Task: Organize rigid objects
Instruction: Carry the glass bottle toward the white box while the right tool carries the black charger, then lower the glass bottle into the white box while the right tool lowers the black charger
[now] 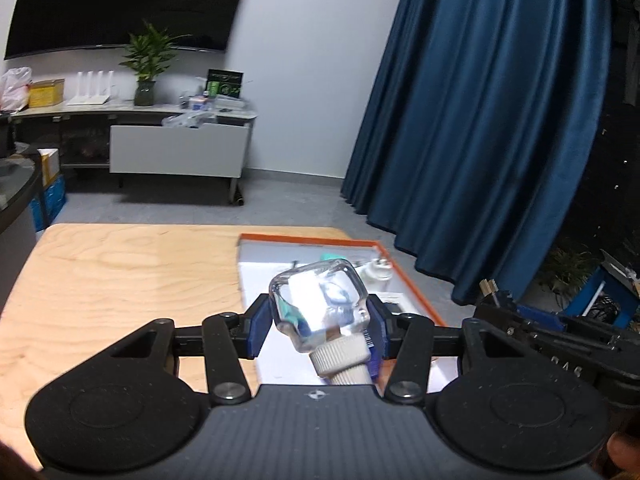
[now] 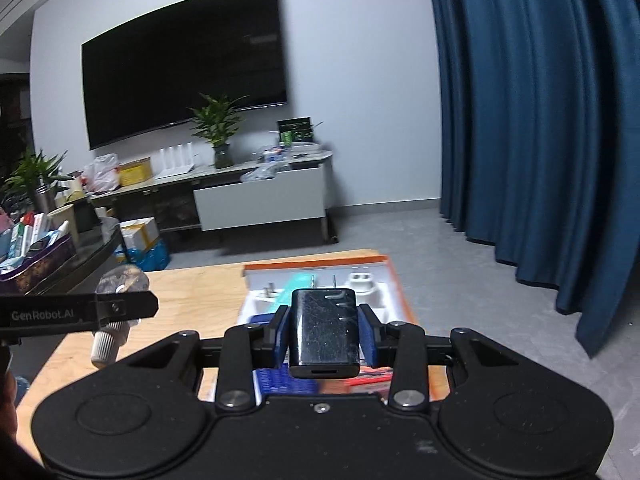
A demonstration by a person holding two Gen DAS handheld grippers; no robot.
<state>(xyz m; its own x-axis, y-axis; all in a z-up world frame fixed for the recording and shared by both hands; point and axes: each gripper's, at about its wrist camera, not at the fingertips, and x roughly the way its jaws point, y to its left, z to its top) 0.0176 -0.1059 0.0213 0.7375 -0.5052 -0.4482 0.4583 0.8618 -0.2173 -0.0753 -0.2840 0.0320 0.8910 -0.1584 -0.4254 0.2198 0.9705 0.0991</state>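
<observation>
Both claws are loaded above the orange-rimmed tray (image 2: pixel 394 276), presumably for sorting: left claw (image 1: pixel 318 330) clamps a clear bottle (image 1: pixel 320 304), right claw (image 2: pixel 324 338) a black charger (image 2: pixel 324 332).

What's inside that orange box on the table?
The orange box holds a white plug adapter, a teal item and metal prongs. The black charger in the right gripper hides the rest.

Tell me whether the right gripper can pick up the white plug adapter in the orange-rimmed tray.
Probably not yet: the right gripper is shut on a black charger block, so its jaws are occupied, though the white plug adapter lies uncovered.
</observation>
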